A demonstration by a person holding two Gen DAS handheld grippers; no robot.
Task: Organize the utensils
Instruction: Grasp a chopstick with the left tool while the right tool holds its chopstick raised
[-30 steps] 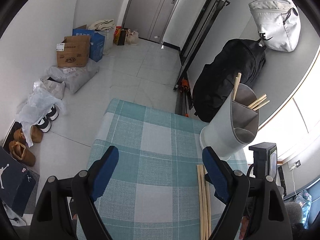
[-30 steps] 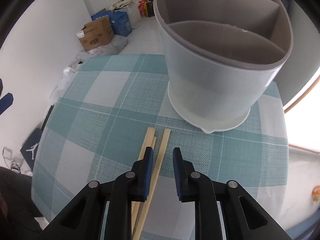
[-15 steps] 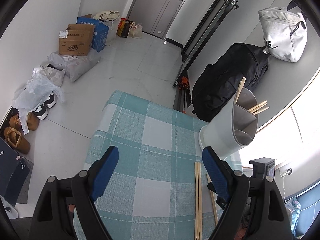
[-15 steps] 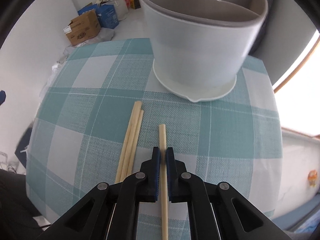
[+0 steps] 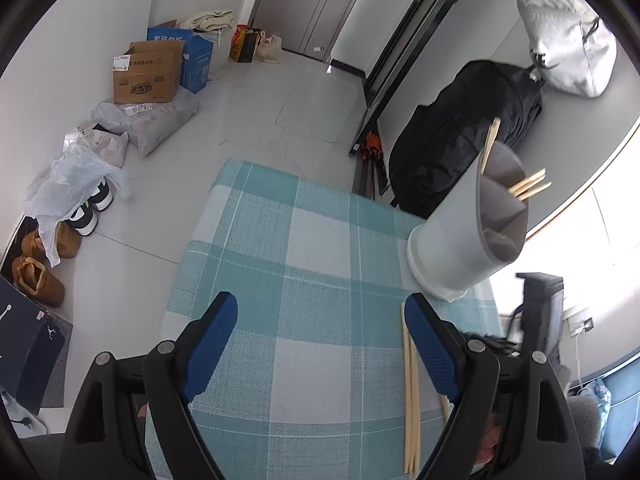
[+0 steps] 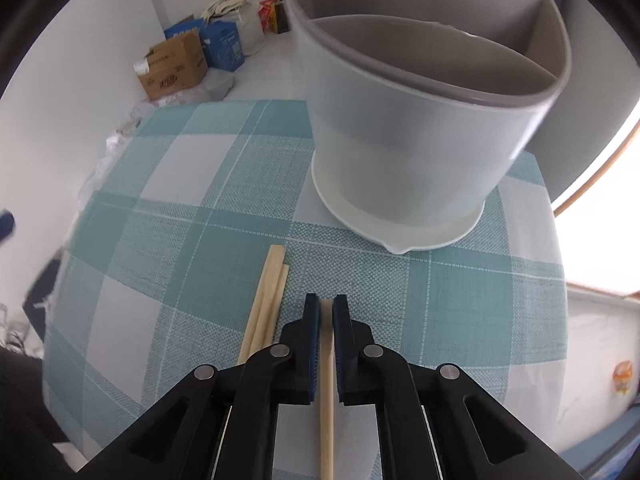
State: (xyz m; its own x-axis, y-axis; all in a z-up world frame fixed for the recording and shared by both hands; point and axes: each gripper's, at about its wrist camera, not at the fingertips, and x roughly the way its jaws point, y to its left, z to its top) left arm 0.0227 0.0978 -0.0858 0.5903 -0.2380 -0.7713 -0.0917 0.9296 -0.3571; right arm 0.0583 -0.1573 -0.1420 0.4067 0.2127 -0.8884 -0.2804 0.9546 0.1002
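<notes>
Chopsticks [image 5: 410,392], two loose, lie on the checked cloth [image 5: 304,272] just inside the left gripper's [image 5: 320,344] right finger; its jaws stand wide apart, empty. Right view: right gripper [image 6: 327,312] has closed onto one chopstick [image 6: 327,400], utensil holder [image 6: 420,120] beyond the fingertips, loose pair [image 6: 268,296] to their left.

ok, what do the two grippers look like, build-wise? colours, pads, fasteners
Both match. The left gripper and right gripper have glossy black plastic scissor-style linkage arms with round silver pivot pins. The fingers carry blue pads with a fine dotted texture on the inner faces. The right gripper's pads are the same blue. No cables, labels, hands or sleeves show on either.
</notes>
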